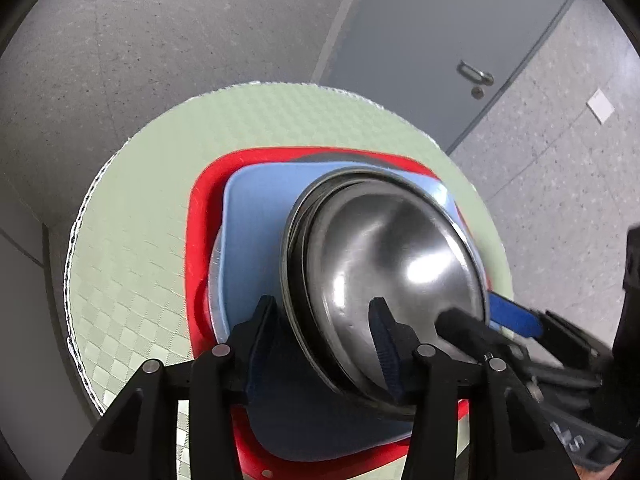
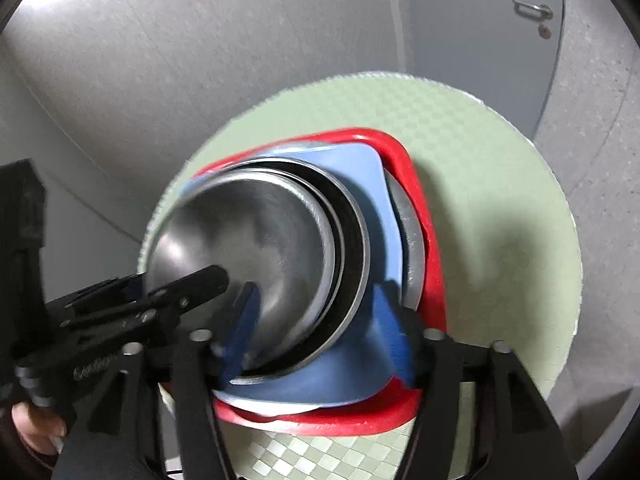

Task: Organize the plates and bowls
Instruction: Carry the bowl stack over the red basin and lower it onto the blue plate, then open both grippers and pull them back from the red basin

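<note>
A stack of steel bowls (image 1: pixel 384 264) sits on a light blue square plate (image 1: pixel 256 232), which lies on a steel plate (image 1: pixel 212 288) in a red square plate (image 1: pixel 204 200). My left gripper (image 1: pixel 324 316) is open, its jaws astride the near rim of the bowls, one finger inside. In the right wrist view the bowls (image 2: pixel 256 248) are on the blue plate (image 2: pixel 352 176) and red plate (image 2: pixel 432 240). My right gripper (image 2: pixel 324 304) is open, straddling the rim of the bowls, one blue-padded finger inside.
The stack rests on a round table with a pale green checked cloth (image 1: pixel 132 240), also in the right wrist view (image 2: pixel 500 208). Grey floor surrounds it. A grey door with a handle (image 1: pixel 476 72) stands at the back right.
</note>
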Action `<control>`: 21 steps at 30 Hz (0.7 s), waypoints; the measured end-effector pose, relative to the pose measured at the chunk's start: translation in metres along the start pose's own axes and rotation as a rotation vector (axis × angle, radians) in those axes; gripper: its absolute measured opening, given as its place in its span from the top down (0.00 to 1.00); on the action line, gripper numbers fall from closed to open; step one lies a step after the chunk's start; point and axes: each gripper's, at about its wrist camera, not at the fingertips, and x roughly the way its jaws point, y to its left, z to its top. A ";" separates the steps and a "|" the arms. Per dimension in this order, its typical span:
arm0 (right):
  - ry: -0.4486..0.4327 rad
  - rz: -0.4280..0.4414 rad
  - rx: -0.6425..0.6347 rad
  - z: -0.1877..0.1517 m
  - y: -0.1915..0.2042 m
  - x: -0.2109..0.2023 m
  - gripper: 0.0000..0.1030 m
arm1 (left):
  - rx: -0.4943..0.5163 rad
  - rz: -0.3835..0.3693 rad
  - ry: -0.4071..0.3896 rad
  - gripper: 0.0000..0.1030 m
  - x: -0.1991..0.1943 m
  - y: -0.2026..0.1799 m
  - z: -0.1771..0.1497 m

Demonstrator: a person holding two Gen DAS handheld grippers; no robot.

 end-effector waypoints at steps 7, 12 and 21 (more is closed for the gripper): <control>-0.124 0.059 -0.074 -0.025 -0.010 -0.041 0.05 | 0.045 0.179 -0.184 0.15 -0.038 -0.023 -0.035; -0.168 0.061 -0.112 -0.046 -0.032 -0.075 0.04 | 0.047 0.278 -0.320 0.13 -0.067 -0.058 -0.068; -0.313 -0.021 -0.161 -0.104 -0.078 -0.148 0.01 | 0.099 0.340 -0.538 0.01 -0.102 -0.152 -0.182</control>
